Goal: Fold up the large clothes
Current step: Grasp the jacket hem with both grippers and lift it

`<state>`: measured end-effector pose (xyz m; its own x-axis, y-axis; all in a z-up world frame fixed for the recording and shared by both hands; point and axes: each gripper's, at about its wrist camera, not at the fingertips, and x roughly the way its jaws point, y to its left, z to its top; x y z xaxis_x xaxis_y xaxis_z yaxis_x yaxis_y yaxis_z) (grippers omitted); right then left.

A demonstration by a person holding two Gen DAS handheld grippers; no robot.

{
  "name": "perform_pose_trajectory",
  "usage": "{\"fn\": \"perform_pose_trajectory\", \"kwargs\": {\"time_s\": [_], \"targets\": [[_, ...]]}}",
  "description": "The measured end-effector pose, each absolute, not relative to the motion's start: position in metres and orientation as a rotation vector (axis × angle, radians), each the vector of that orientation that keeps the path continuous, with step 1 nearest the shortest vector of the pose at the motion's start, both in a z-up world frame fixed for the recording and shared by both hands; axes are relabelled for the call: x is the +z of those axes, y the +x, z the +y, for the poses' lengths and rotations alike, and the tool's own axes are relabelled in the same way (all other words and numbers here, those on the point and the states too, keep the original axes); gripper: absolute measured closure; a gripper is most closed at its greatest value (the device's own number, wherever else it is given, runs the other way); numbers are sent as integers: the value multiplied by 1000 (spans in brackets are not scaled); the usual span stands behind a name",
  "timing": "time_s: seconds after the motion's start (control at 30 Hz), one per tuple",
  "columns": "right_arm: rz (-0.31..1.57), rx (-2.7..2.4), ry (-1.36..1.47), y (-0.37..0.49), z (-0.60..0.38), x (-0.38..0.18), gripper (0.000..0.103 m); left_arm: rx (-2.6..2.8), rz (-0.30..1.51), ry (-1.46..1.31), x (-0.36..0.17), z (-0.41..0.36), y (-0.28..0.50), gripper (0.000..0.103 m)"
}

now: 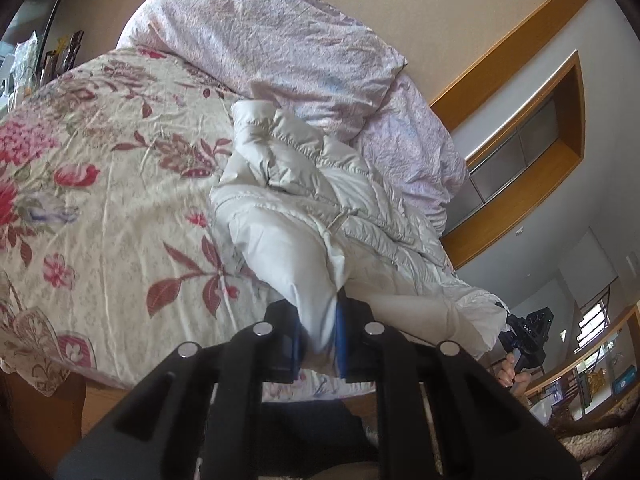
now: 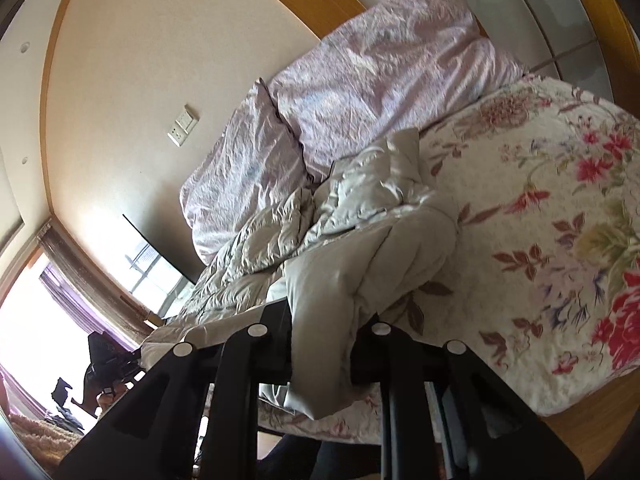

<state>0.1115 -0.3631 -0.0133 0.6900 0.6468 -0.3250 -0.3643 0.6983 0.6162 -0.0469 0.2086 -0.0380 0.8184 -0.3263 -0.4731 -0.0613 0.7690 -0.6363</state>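
A cream quilted down jacket lies crumpled on the floral bedspread, stretching back toward the pillows. My left gripper is shut on the jacket's near edge, the fabric pinched between its blue pads. In the right wrist view the jacket runs from the pillows to the bed's near edge. My right gripper is shut on another part of its hem, which hangs over the edge. The right gripper also shows in the left wrist view, at the jacket's far corner.
Two lilac pillows lie at the head of the bed against the wall. The floral bedspread covers the rest of the mattress. A wooden bed frame runs along the near edge. A wooden shelf niche is in the wall.
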Motion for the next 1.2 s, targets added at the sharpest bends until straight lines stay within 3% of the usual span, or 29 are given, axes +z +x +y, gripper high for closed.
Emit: {"fn": "perform_pose_trajectory", "kwargs": {"time_s": [0.3, 0.57, 0.87, 1.2], "targets": [[349, 439, 401, 144, -322, 58, 85, -43, 451, -586, 34, 219, 9, 90], [296, 325, 370, 214, -281, 87, 85, 29, 412, -578, 54, 242, 93, 90], [292, 126, 277, 300, -236, 76, 85, 119, 420, -548, 48, 257, 187, 90], [493, -10, 316, 398, -208, 35, 84, 203, 488, -561, 10, 273, 273, 89]]}}
